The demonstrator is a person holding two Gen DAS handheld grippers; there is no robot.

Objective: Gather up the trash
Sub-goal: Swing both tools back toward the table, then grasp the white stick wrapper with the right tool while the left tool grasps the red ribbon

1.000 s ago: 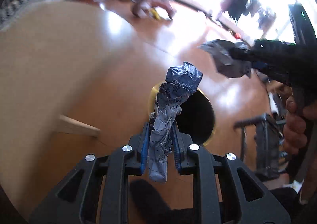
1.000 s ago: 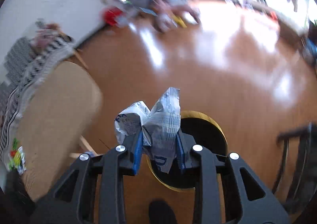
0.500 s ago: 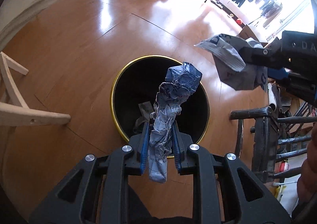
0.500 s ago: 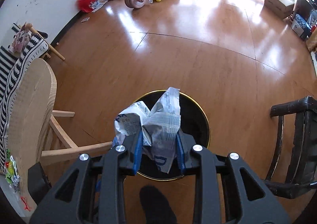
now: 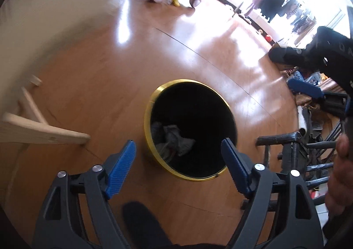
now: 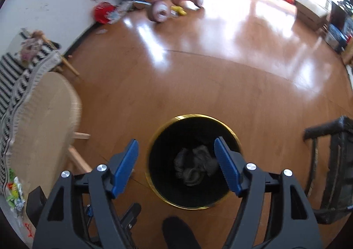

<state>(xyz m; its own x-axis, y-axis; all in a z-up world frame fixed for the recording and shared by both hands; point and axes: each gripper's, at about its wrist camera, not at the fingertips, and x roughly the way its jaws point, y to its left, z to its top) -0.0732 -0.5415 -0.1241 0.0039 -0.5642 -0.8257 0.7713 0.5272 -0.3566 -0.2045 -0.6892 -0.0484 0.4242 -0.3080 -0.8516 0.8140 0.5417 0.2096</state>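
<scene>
A black trash bin with a gold rim [image 5: 154, 103] stands on the wooden floor; it also shows in the right wrist view [image 6: 229, 127]. Crumpled wrappers [image 5: 174, 141] lie at its bottom, also seen in the right wrist view [image 6: 194, 167]. My left gripper [image 5: 178, 158] is open and empty above the bin's near edge. My right gripper [image 6: 176, 156] is open and empty over the bin; it also shows at the right of the left wrist view [image 5: 308, 68].
A light wooden round table [image 5: 44, 28] with a wooden leg [image 5: 44, 132] stands to the left. A dark chair [image 5: 293, 149] stands to the right of the bin. A pink ride-on toy [image 6: 167, 0] and clutter lie by the far wall.
Both grippers have opened and let go of their crumpled wrappers, which now lie in the bin. Both grippers are empty.
</scene>
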